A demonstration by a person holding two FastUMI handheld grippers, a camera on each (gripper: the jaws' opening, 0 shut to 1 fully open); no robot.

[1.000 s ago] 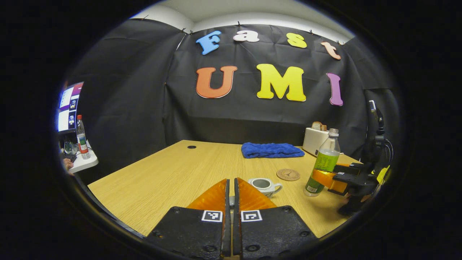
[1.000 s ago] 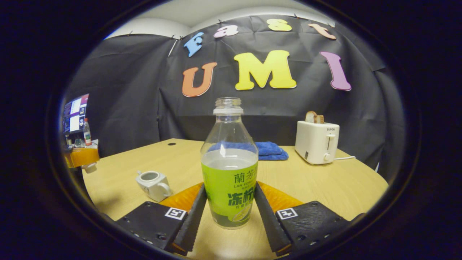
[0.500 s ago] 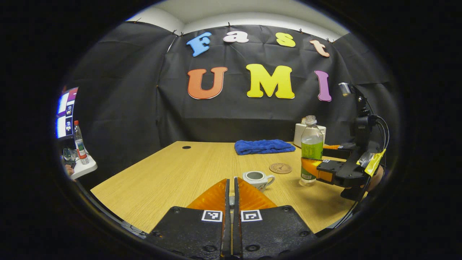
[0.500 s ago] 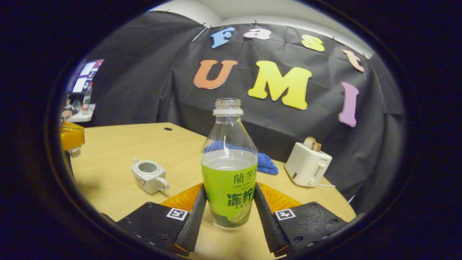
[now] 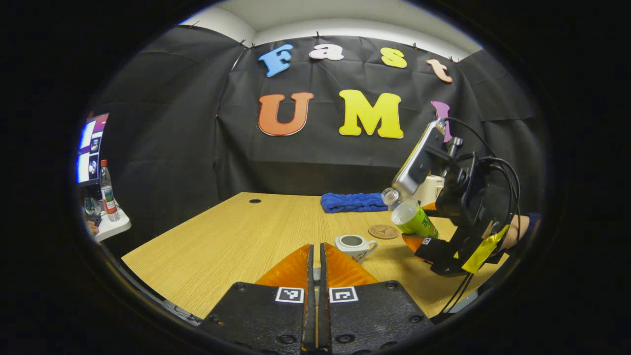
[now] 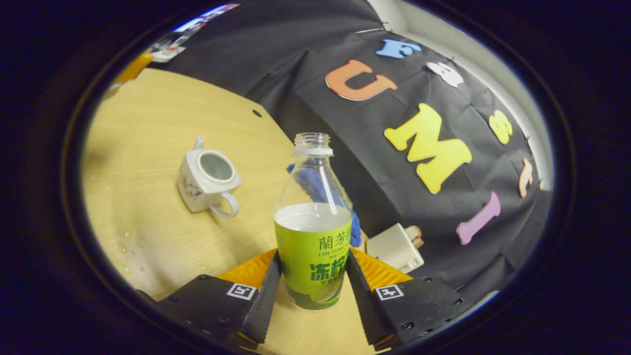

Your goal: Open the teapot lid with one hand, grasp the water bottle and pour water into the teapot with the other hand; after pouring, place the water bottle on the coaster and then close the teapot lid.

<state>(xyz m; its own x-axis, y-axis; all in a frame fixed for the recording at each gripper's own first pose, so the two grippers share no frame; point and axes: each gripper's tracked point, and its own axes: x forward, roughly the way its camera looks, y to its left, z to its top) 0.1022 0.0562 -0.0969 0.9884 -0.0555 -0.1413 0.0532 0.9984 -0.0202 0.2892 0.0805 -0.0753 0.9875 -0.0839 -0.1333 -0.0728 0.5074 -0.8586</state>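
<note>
At lower centre of the right gripper view, the right gripper (image 6: 313,281) clamps the uncapped water bottle (image 6: 313,231) by its labelled lower body, tilted toward the lidless teapot (image 6: 207,180) at centre left. The thin plastic likely flexes, and the sloshing water shifts its weight, so that low, broad hold looks sound. The left gripper (image 5: 315,276) is pinched closed; whether on the lid is unclear.
</note>
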